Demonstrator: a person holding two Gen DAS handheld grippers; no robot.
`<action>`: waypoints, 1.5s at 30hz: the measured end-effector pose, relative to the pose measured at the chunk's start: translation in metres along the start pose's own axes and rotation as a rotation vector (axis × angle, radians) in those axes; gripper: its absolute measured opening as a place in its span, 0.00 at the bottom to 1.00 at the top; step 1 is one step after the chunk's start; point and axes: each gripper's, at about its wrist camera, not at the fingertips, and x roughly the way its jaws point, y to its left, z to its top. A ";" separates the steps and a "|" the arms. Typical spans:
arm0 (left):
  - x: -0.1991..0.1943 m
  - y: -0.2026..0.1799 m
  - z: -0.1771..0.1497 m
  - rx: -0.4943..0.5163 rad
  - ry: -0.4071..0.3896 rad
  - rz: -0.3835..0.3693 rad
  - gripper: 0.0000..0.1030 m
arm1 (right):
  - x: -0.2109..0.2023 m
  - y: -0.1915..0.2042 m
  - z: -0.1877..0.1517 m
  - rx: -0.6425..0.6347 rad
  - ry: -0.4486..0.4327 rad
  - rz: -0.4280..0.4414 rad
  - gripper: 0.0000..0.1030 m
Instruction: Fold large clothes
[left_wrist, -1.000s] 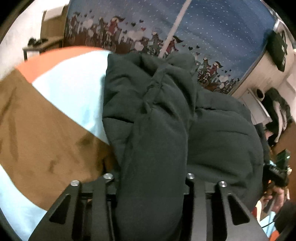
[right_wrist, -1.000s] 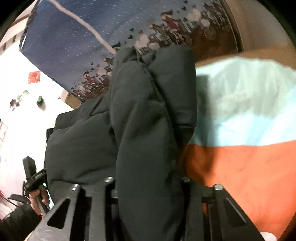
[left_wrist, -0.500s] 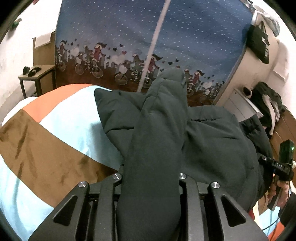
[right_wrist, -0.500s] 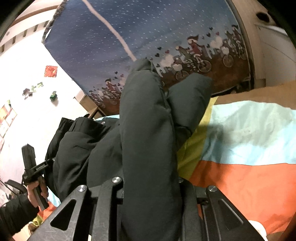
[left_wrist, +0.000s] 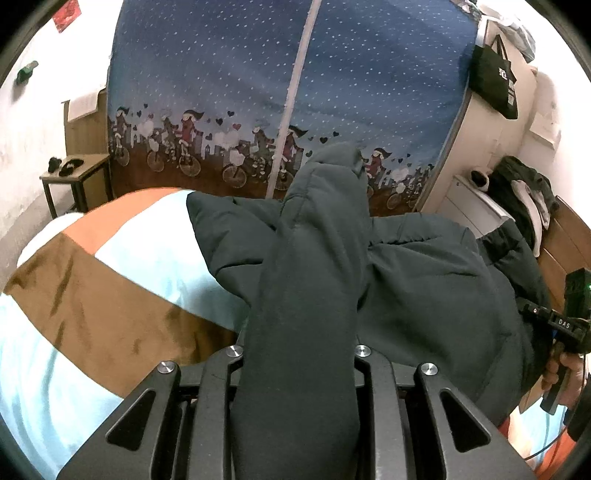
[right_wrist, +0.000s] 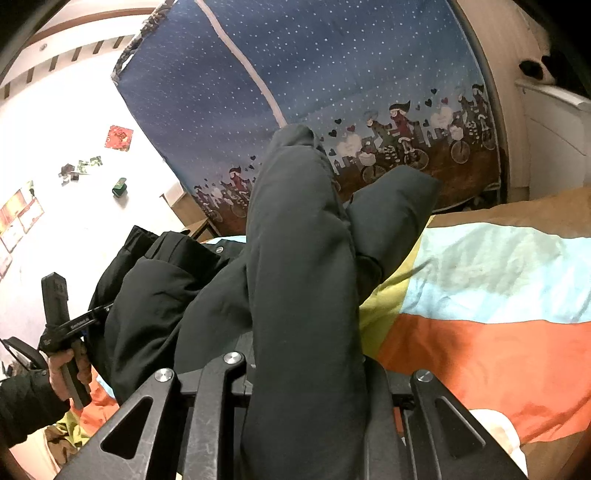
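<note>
A large dark green padded jacket (left_wrist: 424, 280) lies on a bed with a striped cover (left_wrist: 96, 317). My left gripper (left_wrist: 299, 369) is shut on a thick fold of the jacket, which rises from between its jaws and hides the fingertips. My right gripper (right_wrist: 306, 373) is shut on another fold of the same jacket (right_wrist: 155, 302), held up above the bed (right_wrist: 480, 343). Each view shows the other gripper in a hand at the edge: the right one (left_wrist: 565, 332) and the left one (right_wrist: 62, 332).
A blue dotted curtain with a cyclist border (left_wrist: 295, 92) hangs behind the bed. A small side table (left_wrist: 74, 173) stands at the far left. A white cabinet with clothes (left_wrist: 517, 192) stands at the right, and a black bag (left_wrist: 495, 81) hangs above.
Both grippers have lifted the jacket folds and pulled back, so the jacket rises off the bed and more of the curtain and room shows. Both stay shut on the fabric.
</note>
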 end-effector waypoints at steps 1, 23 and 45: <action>0.001 0.003 -0.003 -0.006 0.005 -0.002 0.19 | 0.001 0.000 -0.003 -0.003 0.003 -0.003 0.20; 0.045 0.053 -0.065 -0.190 0.157 0.127 0.51 | 0.044 -0.046 -0.053 0.062 0.146 -0.296 0.65; -0.023 -0.026 -0.057 0.013 -0.045 0.223 0.70 | 0.000 0.031 -0.039 -0.087 -0.045 -0.415 0.96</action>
